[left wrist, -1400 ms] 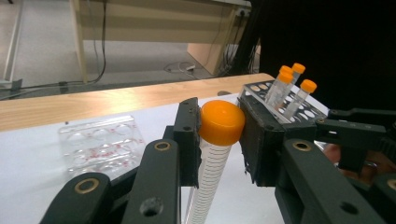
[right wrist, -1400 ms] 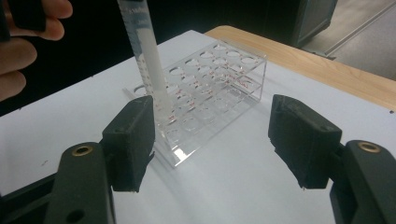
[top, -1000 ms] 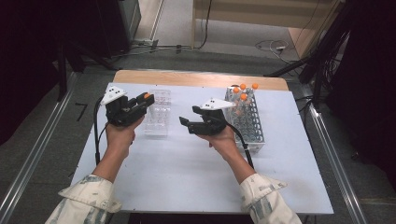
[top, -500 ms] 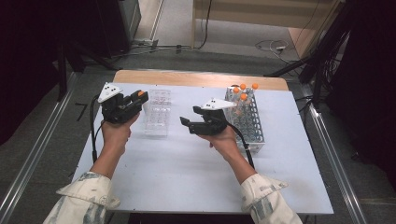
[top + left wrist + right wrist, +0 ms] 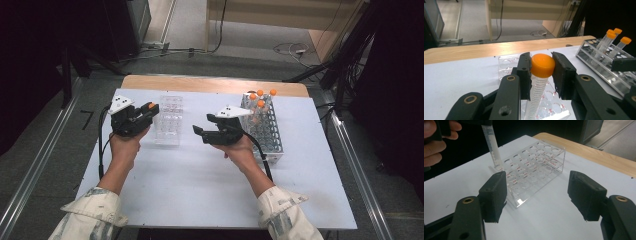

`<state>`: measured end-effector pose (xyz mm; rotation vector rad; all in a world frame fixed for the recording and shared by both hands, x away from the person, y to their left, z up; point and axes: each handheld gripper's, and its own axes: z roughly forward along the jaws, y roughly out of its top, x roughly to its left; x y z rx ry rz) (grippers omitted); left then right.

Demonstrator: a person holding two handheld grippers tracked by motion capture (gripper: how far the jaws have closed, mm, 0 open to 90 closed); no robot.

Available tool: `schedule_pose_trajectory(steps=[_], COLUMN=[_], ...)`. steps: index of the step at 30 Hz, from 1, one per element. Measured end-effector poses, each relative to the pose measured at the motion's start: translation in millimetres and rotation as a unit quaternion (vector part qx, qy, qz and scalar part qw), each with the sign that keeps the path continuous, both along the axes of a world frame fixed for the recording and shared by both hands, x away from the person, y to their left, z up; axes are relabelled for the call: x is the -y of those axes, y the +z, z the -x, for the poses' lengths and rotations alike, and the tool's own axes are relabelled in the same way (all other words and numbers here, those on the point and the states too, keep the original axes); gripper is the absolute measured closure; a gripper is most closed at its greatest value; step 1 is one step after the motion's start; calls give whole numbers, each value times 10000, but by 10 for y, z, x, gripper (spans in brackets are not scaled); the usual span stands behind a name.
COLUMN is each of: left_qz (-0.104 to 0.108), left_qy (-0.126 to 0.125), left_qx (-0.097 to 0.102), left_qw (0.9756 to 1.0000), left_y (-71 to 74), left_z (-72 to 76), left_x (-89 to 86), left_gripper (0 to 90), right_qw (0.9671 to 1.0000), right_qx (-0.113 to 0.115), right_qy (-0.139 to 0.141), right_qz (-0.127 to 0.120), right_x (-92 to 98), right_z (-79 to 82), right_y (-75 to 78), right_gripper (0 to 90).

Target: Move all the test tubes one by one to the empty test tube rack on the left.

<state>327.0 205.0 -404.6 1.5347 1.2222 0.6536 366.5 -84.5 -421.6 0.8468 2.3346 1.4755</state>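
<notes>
At frame centre the left gripper (image 5: pixel 541 75) is clamped on an orange-capped tube (image 5: pixel 541 66) above the clear rack (image 5: pixel 534 167) — the right gripper (image 5: pixel 537 195), lower down, stands apart, holding nothing.

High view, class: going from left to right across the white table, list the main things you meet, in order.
left gripper clamped on an orange-capped tube → clear plastic rack → right gripper, jaws apart with nothing between them → metal wire rack with orange-capped tubes standing at its far end.
</notes>
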Motion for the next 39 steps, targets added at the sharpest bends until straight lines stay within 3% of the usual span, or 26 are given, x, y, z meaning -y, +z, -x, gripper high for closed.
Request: schedule_pose_trajectory(steps=[11,17,24,31,39], left_qz=[-64,-80,-26,-34,105], left_qy=[46,23,-12,248,332], left_qx=[-111,-104,-50,75,167], left_qw=[9999,9999,10000,9997,9993], left_y=[-248,-264,-252,-191,-200], left_z=[18,29,39,102,195], left_x=[41,38,47,35,-17], left_gripper=[691,679,512,284,202], right_qw=[10000,10000,10000,9997,9978], right_qx=[-18,10,54,182,330], right_qy=[-48,-51,-70,-177,-545], right_qz=[-21,-38,-44,-62,-167], right_x=[36,45,63,169,434], right_z=[3,4,9,17,-13], right_y=[-28,-19,-4,66,128], right_gripper=[306,306,307,308,308])
